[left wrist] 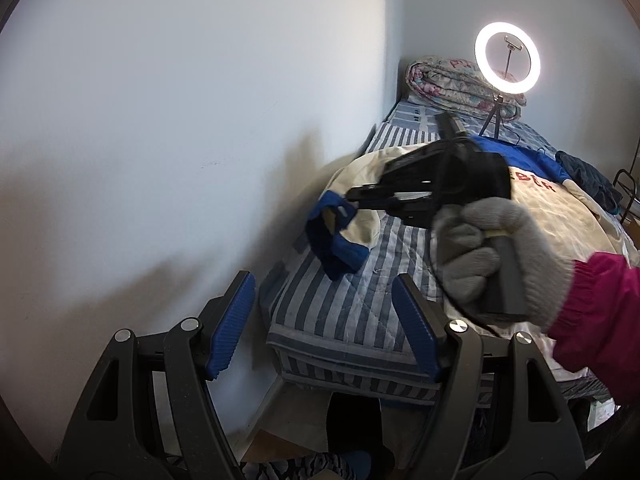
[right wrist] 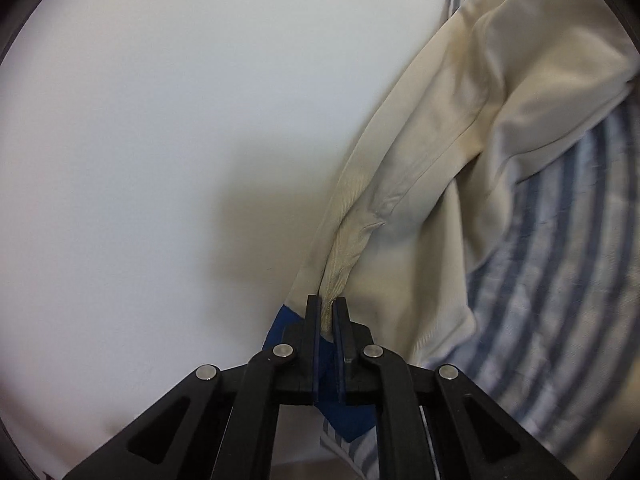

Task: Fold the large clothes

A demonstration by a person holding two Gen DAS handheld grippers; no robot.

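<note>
Closest to my lens, the right gripper (right wrist: pixel 327 308) is clamped on a bunched pinch of cream sleeve (right wrist: pixel 404 184) just above its blue cuff (left wrist: pixel 334 240). My left gripper (left wrist: pixel 324 320) hangs with its jaws apart and nothing between them, over the corner of the striped bed (left wrist: pixel 352 300). I judge this the sleeve fold: next I should carry the sleeve across the body and bring the left in to pin the shoulder. The jacket (left wrist: pixel 560 216), cream with blue trim and red lettering, lies rumpled on the bed by the wall (left wrist: pixel 180 120), soft and limp
</note>
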